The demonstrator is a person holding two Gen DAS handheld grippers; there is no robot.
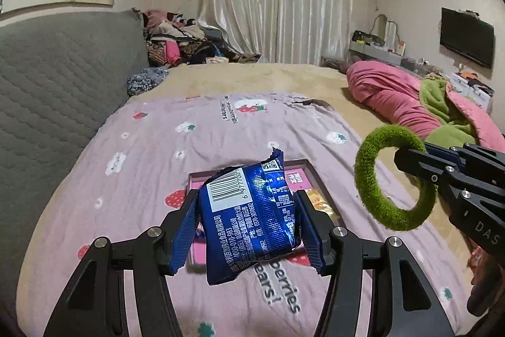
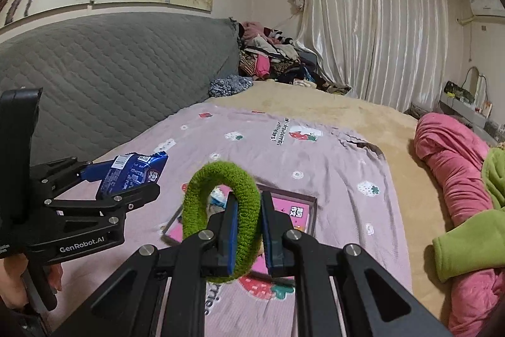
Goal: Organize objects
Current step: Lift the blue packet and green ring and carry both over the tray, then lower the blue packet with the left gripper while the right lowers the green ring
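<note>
Two things hang above the box (image 1: 303, 161) at lower centre; the left gripper (image 1: 249, 223) pinches a blue snack packet (image 1: 252, 210), the right gripper (image 2: 247, 237) nips a green fuzzy ring (image 2: 221, 179); best lowered level over the box, one released at a time; readable: "4000-010-983", "GenRobot.AI", "DAS", "berries" on the pink sheet (image 1: 142, 166).
</note>
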